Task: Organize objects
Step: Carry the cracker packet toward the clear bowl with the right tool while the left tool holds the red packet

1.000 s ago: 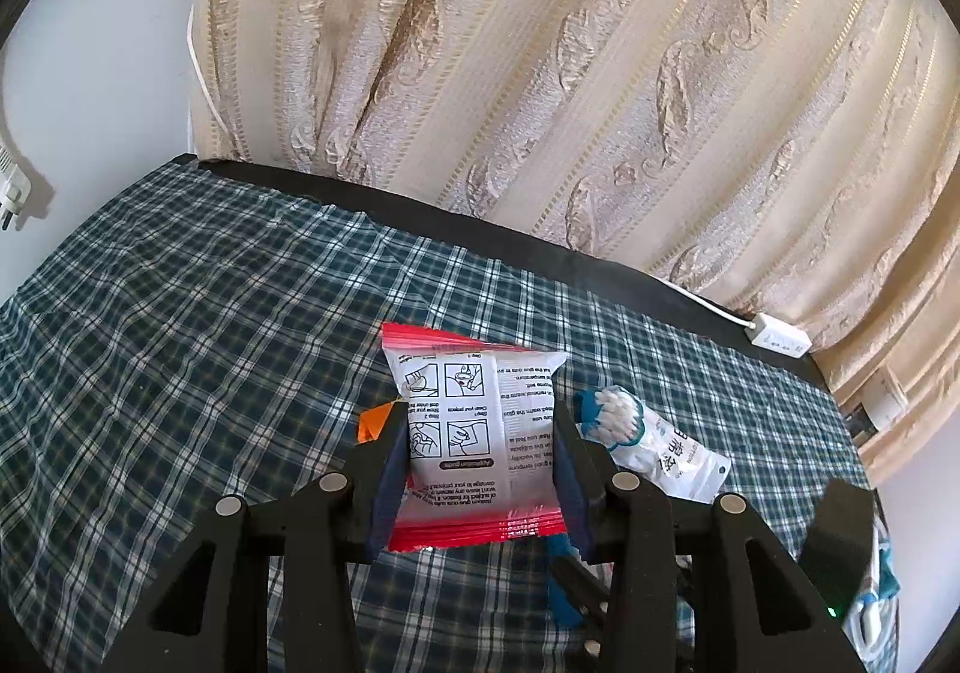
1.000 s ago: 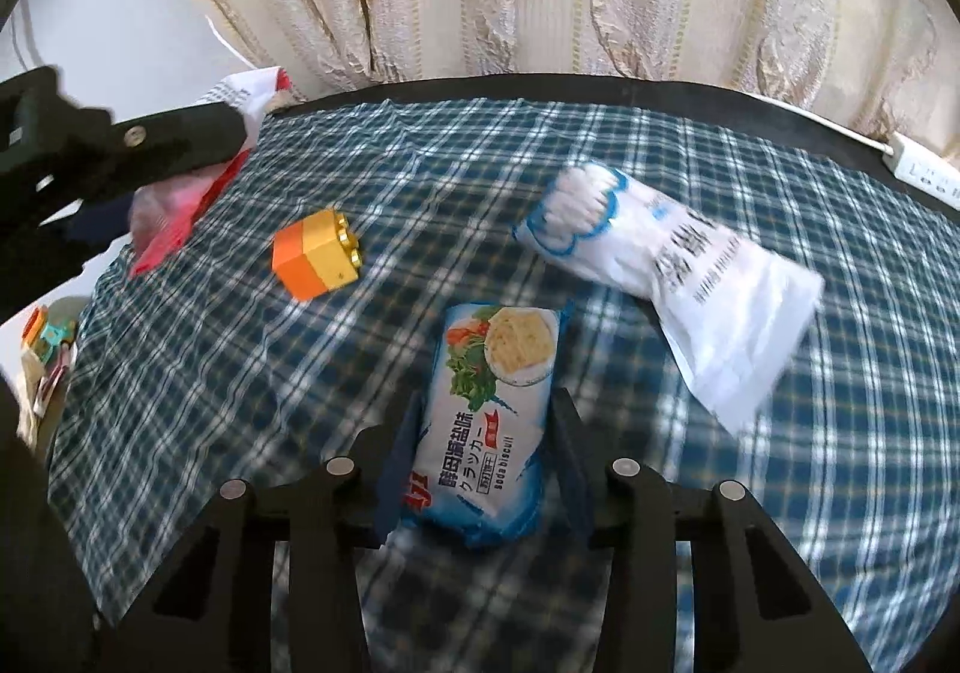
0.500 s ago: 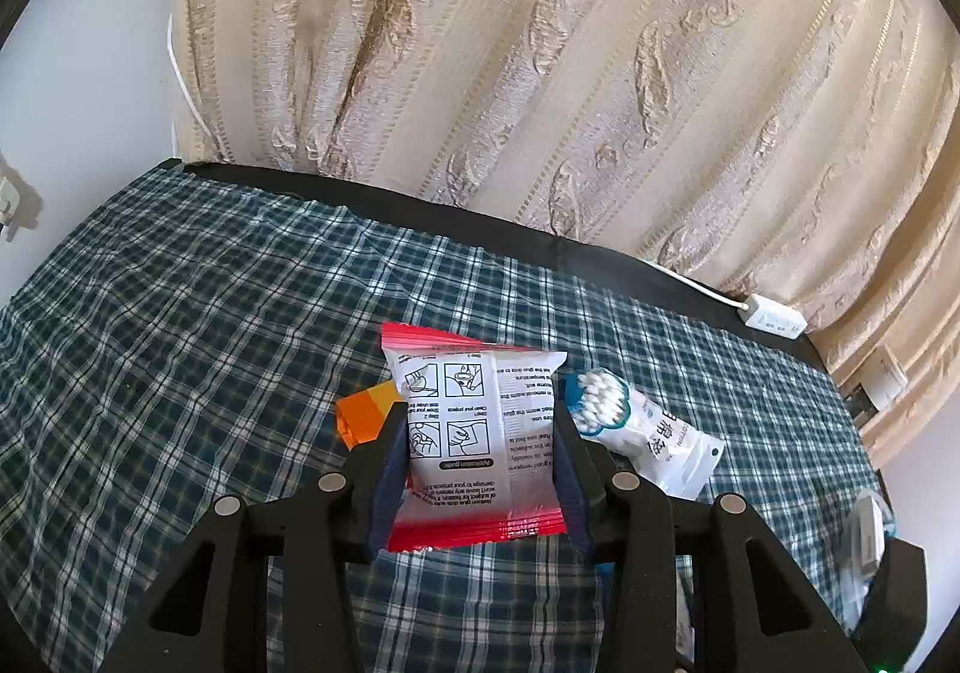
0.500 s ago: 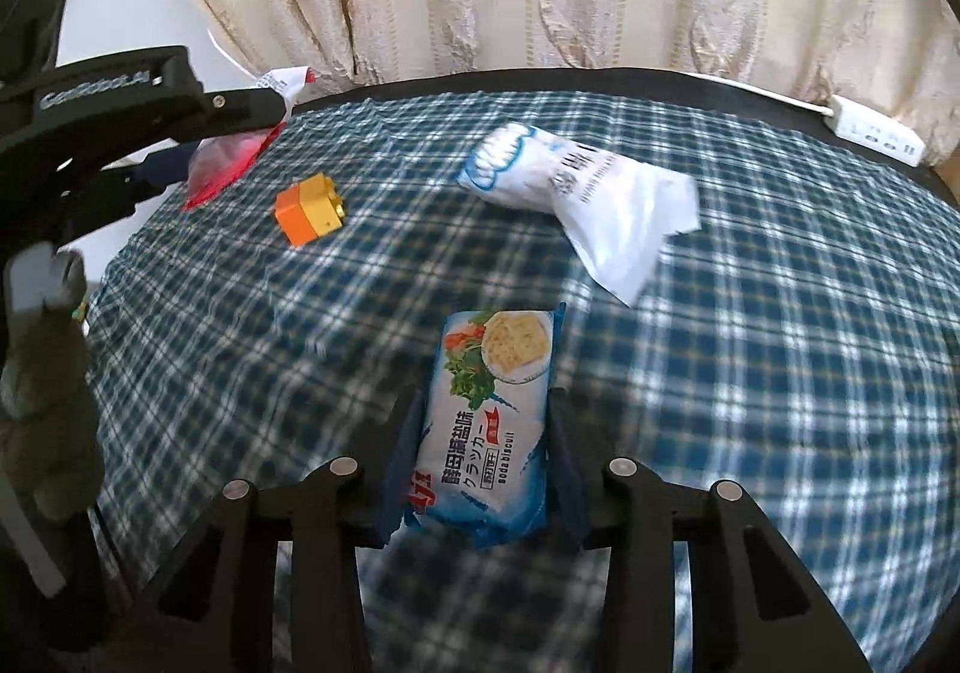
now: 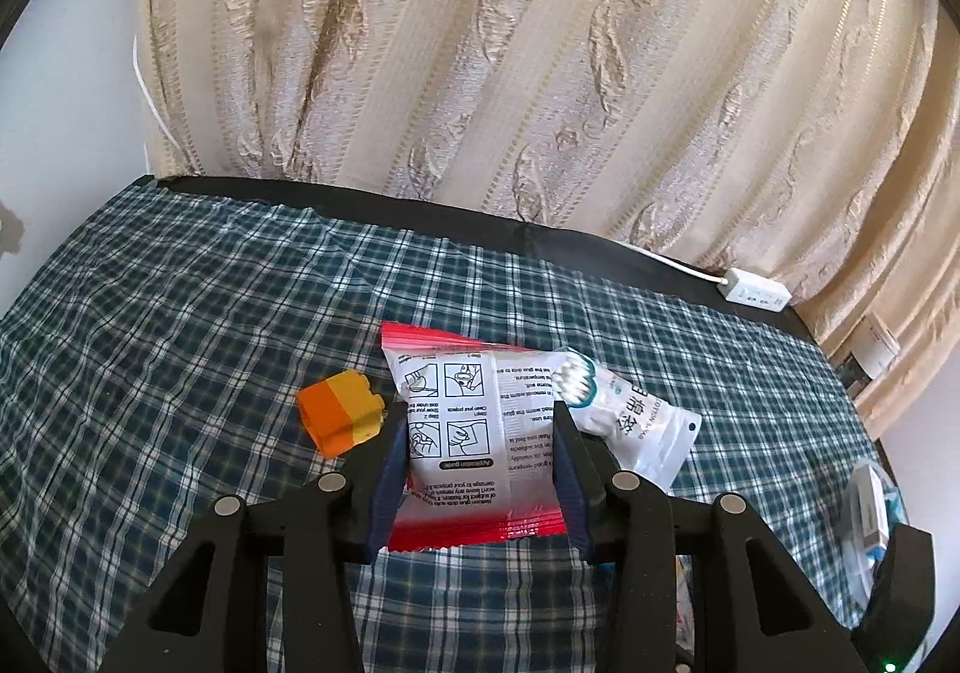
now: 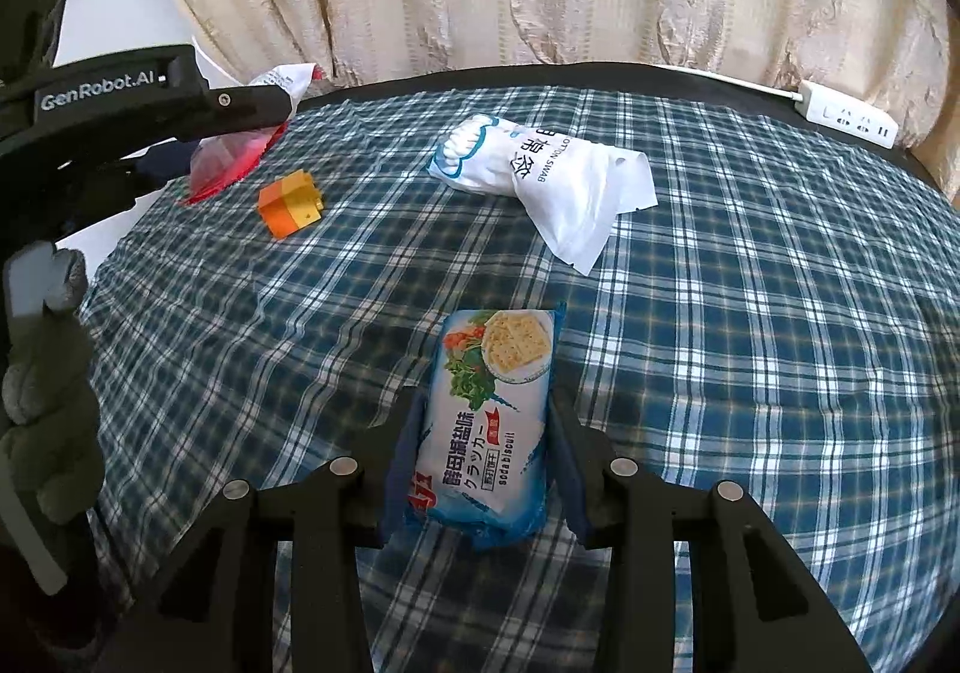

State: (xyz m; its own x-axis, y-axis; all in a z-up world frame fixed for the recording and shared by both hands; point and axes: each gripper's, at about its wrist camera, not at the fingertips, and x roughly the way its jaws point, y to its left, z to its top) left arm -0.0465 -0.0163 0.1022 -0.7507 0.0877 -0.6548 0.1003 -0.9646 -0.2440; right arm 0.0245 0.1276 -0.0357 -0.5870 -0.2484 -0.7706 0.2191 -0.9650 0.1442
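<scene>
My left gripper (image 5: 477, 421) is shut on a red and white sachet (image 5: 474, 433) and holds it above the plaid cloth; it also shows at the left of the right wrist view (image 6: 240, 157). My right gripper (image 6: 486, 421) is shut on a blue soda biscuit pack (image 6: 489, 421), low over the cloth. An orange and yellow toy block (image 5: 341, 417) (image 6: 291, 202) lies on the cloth left of the sachet. A white cotton swab bag (image 5: 624, 421) (image 6: 540, 175) lies to the right of the sachet, towards the back.
A blue plaid cloth (image 6: 750, 343) covers the dark round table (image 6: 540, 70). A beige curtain (image 5: 540, 73) hangs right behind it. A white power strip (image 6: 849, 118) sits at the back right edge. The right gripper's body shows at the lower right of the left view (image 5: 900, 583).
Both views have shifted: the toy block now shows clear of the sachet in the left view, and the swab bag and block sit farther from my right gripper. Both grips are unchanged.
</scene>
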